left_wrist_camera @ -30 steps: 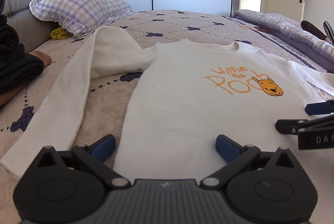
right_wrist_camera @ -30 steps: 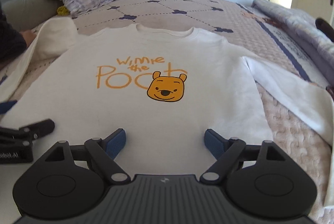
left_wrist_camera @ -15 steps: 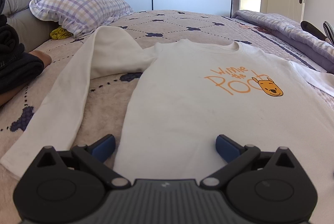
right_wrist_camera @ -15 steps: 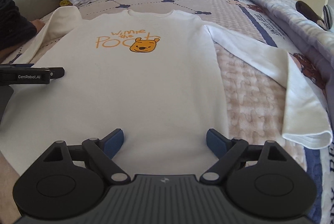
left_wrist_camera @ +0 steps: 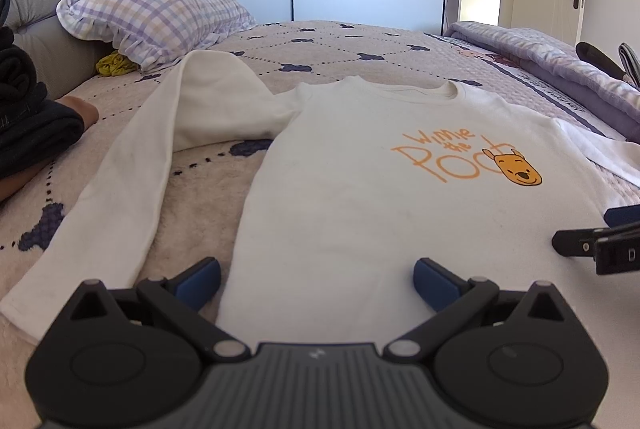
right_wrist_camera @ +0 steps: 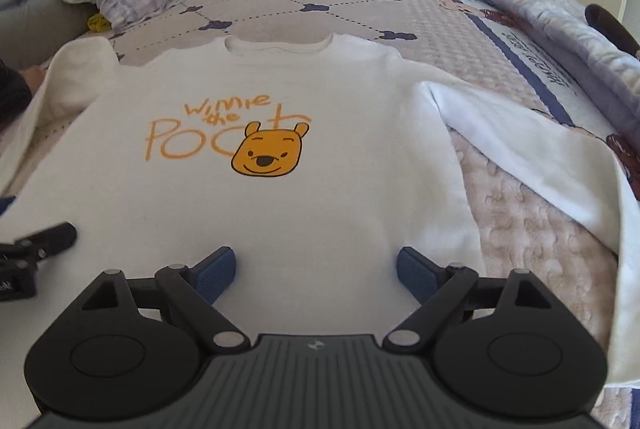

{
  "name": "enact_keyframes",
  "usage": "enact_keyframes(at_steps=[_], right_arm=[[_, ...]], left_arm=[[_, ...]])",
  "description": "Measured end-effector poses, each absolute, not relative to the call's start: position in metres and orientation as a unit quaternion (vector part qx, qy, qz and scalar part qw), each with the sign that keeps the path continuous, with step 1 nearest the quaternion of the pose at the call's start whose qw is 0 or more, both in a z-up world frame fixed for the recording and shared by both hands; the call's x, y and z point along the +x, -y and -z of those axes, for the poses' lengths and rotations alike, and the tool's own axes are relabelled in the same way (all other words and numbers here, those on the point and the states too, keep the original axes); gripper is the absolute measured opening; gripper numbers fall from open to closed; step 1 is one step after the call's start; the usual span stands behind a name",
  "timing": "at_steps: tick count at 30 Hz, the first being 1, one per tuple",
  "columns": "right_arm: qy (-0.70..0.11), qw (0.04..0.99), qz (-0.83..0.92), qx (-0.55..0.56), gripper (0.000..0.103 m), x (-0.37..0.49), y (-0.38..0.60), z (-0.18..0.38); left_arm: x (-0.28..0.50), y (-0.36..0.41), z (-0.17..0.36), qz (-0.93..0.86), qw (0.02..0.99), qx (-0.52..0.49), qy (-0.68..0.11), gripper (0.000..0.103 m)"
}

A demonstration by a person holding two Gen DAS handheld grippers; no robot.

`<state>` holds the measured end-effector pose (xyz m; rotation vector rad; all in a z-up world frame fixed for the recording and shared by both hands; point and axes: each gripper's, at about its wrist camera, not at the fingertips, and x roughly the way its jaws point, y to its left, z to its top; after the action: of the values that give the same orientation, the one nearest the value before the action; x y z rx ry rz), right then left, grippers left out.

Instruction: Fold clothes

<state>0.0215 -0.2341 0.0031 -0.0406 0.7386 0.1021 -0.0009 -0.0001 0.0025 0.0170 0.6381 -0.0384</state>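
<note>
A white long-sleeved sweatshirt (left_wrist_camera: 360, 197) with an orange Winnie the Pooh print lies flat, front up, on the bed; it also shows in the right wrist view (right_wrist_camera: 280, 189). Its left sleeve (left_wrist_camera: 120, 197) runs down the left side, its right sleeve (right_wrist_camera: 560, 165) stretches out to the right. My left gripper (left_wrist_camera: 316, 281) is open and empty over the lower left hem. My right gripper (right_wrist_camera: 316, 273) is open and empty over the lower right of the body; its tip shows at the right edge of the left wrist view (left_wrist_camera: 592, 245).
A checked pillow (left_wrist_camera: 160, 17) and grey headboard (left_wrist_camera: 60, 9) lie at the back left. A dark-clothed person's arm (left_wrist_camera: 36, 133) rests at the left. A folded purple quilt (right_wrist_camera: 568, 29) runs along the right side. The patterned bedspread (right_wrist_camera: 320, 1) stretches beyond the collar.
My right gripper pulled back and away half a second ago, then came forward and low over the sweatshirt again, so its tip is back in the left wrist view. The left gripper has not moved.
</note>
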Motion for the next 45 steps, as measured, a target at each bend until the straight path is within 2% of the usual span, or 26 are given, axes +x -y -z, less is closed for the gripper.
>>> enact_keyframes(at_steps=[4, 13, 17, 23, 30, 35, 38, 42, 43, 44, 45], right_arm=[[-0.342, 0.938, -0.063, -0.015, 0.096, -0.009, 0.243, -0.001], [-0.376, 0.922, -0.086, -0.043, 0.094, -0.053, 0.279, -0.018], [-0.334, 0.934, 0.016, -0.123, 0.095, -0.057, 0.299, -0.034], [-0.311, 0.938, 0.057, -0.144, 0.095, -0.043, 0.335, -0.038], [-0.339, 0.937, 0.048, -0.066, 0.095, -0.037, 0.33, 0.0], [-0.318, 0.944, 0.052, -0.069, 0.092, -0.04, 0.324, -0.019], [-0.294, 0.947, 0.056, -0.119, 0.092, -0.031, 0.316, -0.032], [-0.299, 0.924, 0.084, -0.222, 0.095, -0.002, 0.316, -0.017], [-0.318, 0.915, 0.094, -0.229, 0.094, 0.007, 0.32, -0.008], [-0.325, 0.917, 0.092, -0.21, 0.092, 0.01, 0.327, -0.005], [-0.331, 0.919, 0.092, -0.193, 0.079, 0.013, 0.334, -0.003]], left_arm=[[-0.001, -0.001, -0.003, 0.02, 0.949, 0.007, -0.314, 0.103], [0.007, -0.019, -0.013, 0.083, 0.933, 0.009, -0.35, 0.103], [0.003, -0.035, -0.02, 0.047, 0.935, 0.005, -0.351, 0.103], [-0.004, -0.048, -0.025, -0.014, 0.942, 0.075, -0.326, 0.103], [-0.005, -0.057, -0.018, -0.04, 0.945, 0.065, -0.319, 0.103], [-0.004, -0.057, -0.033, -0.03, 0.952, 0.068, -0.298, 0.103], [0.003, -0.057, -0.032, -0.069, 0.953, 0.104, -0.276, 0.103], [0.026, -0.059, -0.015, -0.064, 0.946, 0.114, -0.298, 0.103], [0.029, -0.062, -0.013, -0.062, 0.946, 0.111, -0.298, 0.102], [0.028, -0.065, -0.013, -0.06, 0.948, 0.106, -0.295, 0.094], [0.027, -0.069, -0.015, -0.056, 0.948, 0.102, -0.295, 0.085]])
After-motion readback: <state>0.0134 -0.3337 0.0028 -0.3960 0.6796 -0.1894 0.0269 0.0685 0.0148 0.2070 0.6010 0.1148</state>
